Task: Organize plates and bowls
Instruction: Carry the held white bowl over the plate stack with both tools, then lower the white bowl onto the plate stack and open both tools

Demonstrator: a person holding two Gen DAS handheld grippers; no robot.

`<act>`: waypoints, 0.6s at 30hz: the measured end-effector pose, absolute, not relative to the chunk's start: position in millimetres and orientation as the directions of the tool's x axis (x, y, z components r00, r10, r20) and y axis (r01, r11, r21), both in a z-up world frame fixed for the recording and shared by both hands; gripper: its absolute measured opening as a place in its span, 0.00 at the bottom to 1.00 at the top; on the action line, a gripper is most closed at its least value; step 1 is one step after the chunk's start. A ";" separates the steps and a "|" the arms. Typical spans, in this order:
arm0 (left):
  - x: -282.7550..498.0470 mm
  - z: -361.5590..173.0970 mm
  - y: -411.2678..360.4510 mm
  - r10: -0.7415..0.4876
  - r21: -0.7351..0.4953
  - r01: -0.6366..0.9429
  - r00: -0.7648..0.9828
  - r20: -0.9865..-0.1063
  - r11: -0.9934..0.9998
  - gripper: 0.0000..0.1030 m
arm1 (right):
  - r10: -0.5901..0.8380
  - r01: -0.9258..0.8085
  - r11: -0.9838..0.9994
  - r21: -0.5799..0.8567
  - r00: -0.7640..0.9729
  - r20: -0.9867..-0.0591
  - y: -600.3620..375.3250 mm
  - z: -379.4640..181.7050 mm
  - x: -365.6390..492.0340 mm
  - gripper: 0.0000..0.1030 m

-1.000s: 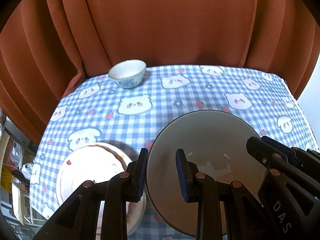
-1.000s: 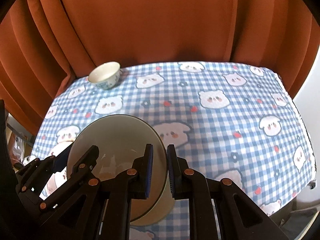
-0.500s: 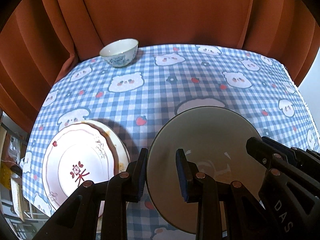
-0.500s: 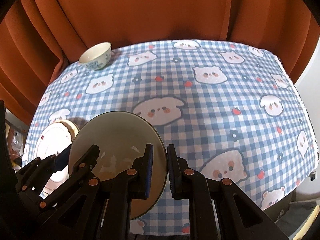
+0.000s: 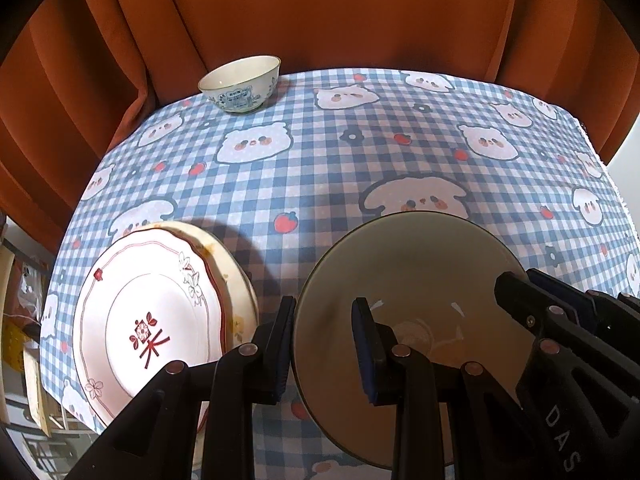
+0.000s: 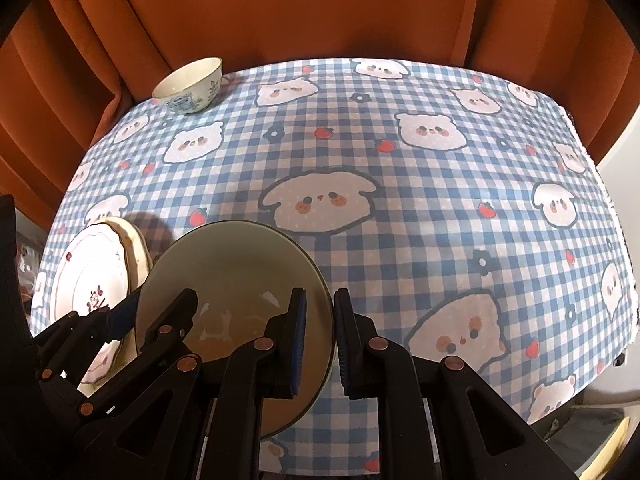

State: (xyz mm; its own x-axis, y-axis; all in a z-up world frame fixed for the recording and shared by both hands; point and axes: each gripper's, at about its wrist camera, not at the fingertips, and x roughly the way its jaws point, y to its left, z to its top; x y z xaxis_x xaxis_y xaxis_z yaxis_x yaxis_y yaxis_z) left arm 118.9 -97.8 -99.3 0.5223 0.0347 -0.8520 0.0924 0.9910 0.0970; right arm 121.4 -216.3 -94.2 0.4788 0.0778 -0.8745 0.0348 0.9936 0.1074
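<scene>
A wide grey-green bowl hangs tilted over the near part of the checked tablecloth, carried by both grippers. My left gripper is shut on its left rim, one pad inside and one outside. On the opposite rim my right gripper is shut the same way. Each gripper shows in the other's view: the right gripper and the left gripper. A stack of white plates with a red flower pattern lies just left of the bowl. A small white-and-blue bowl stands at the far left corner.
The table wears a blue-and-white checked cloth with animal faces. An orange curtain hangs close behind it. The plate stack sits near the left edge, and the cloth drops off at the right edge.
Both grippers have come down with the bowl and tipped forward. The plate stack has come fully into view to the bowl's left. Both grips are unchanged.
</scene>
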 end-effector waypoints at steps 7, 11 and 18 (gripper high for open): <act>114.4 -101.5 -98.6 0.029 0.103 0.109 0.537 -0.843 0.989 0.29 | 0.073 0.021 0.995 0.096 0.503 -0.861 -214.2 -94.5 119.3 0.20; 110.6 -102.8 -97.2 0.005 0.078 0.116 0.531 -0.847 0.990 0.35 | 0.071 0.018 0.995 0.094 0.517 -0.853 -213.5 -96.0 113.0 0.24; 99.1 -98.7 -87.9 0.012 0.077 0.100 0.534 -0.845 0.992 0.57 | 0.084 0.027 0.993 0.114 0.512 -0.855 -212.4 -96.8 103.2 0.54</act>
State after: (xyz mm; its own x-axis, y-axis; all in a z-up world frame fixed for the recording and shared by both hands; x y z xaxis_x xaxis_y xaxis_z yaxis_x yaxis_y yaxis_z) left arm 99.1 -87.9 -98.7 0.5344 0.0118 -0.8452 0.0995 0.9921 0.0768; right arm 103.2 -212.4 -96.8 0.5119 0.0842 -0.8549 0.0268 0.9931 0.1138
